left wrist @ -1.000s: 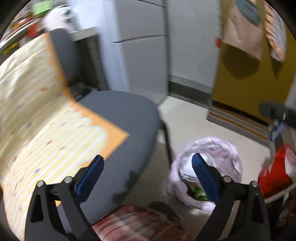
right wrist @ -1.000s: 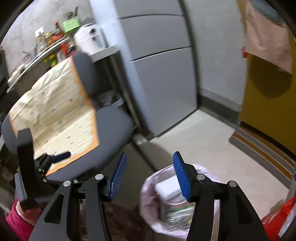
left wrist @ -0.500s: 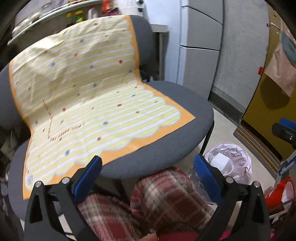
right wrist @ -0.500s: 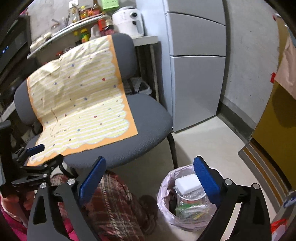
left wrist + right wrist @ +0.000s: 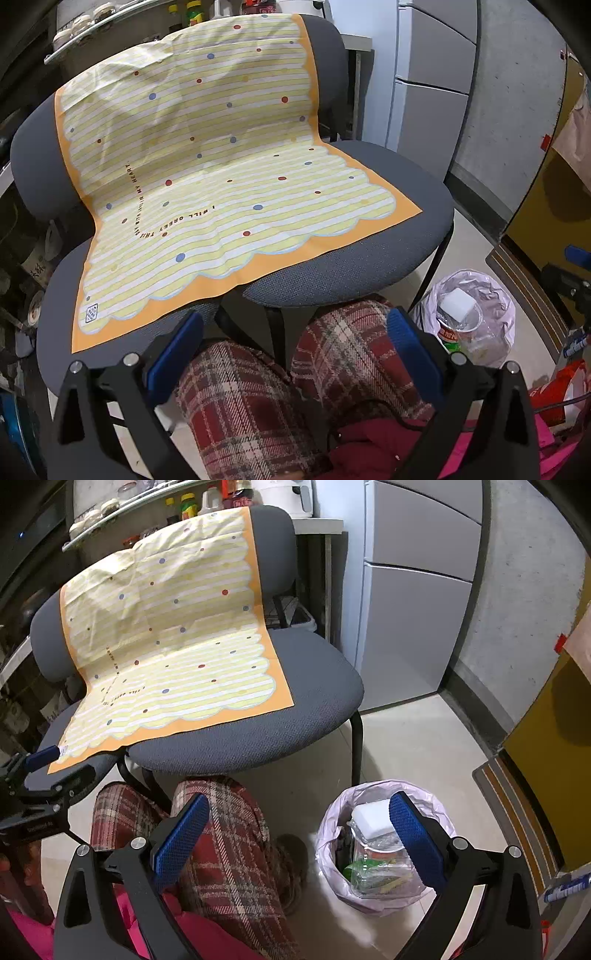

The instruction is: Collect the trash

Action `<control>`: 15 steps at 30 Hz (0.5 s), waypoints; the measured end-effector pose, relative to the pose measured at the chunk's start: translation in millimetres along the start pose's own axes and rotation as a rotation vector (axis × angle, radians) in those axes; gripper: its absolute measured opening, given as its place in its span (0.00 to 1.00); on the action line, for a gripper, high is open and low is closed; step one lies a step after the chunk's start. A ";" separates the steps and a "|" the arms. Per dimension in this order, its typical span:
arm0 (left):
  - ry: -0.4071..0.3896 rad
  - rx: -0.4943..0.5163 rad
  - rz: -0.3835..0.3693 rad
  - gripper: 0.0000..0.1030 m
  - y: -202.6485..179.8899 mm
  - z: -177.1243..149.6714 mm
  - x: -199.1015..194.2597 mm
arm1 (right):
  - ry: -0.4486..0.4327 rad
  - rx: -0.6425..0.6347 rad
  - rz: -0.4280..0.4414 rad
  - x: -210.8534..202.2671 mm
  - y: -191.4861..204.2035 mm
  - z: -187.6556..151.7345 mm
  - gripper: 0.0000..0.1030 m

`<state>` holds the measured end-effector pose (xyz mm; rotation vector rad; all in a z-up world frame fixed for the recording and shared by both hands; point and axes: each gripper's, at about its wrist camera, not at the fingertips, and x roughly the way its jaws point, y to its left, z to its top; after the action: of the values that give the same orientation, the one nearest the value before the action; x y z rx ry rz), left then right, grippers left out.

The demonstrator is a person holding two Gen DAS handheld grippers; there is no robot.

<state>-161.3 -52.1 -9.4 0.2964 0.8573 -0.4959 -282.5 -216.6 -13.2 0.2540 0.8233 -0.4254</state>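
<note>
Upright, trash bag [image 5: 384, 853] mouth facing up

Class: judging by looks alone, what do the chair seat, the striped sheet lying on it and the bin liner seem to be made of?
Chair seat: grey woven fabric, matte, with a visible weave.
Striped sheet: probably thin paper or plastic, showing creases and a slight sheen.
Bin liner: thin translucent plastic film, crinkled and glossy.

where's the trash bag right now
The trash bag stands on the floor at lower right in both wrist views, right of the chair leg and beside the person's plaid knees.
</note>
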 end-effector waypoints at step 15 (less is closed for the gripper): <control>0.017 0.008 -0.005 0.94 -2.9 -1.1 2.6 | -0.002 0.008 -0.006 1.3 -2.2 0.5 0.94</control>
<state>-162.1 -54.9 -12.2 0.3065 0.8724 -0.5020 -282.4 -219.1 -14.0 0.2582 0.8208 -0.4348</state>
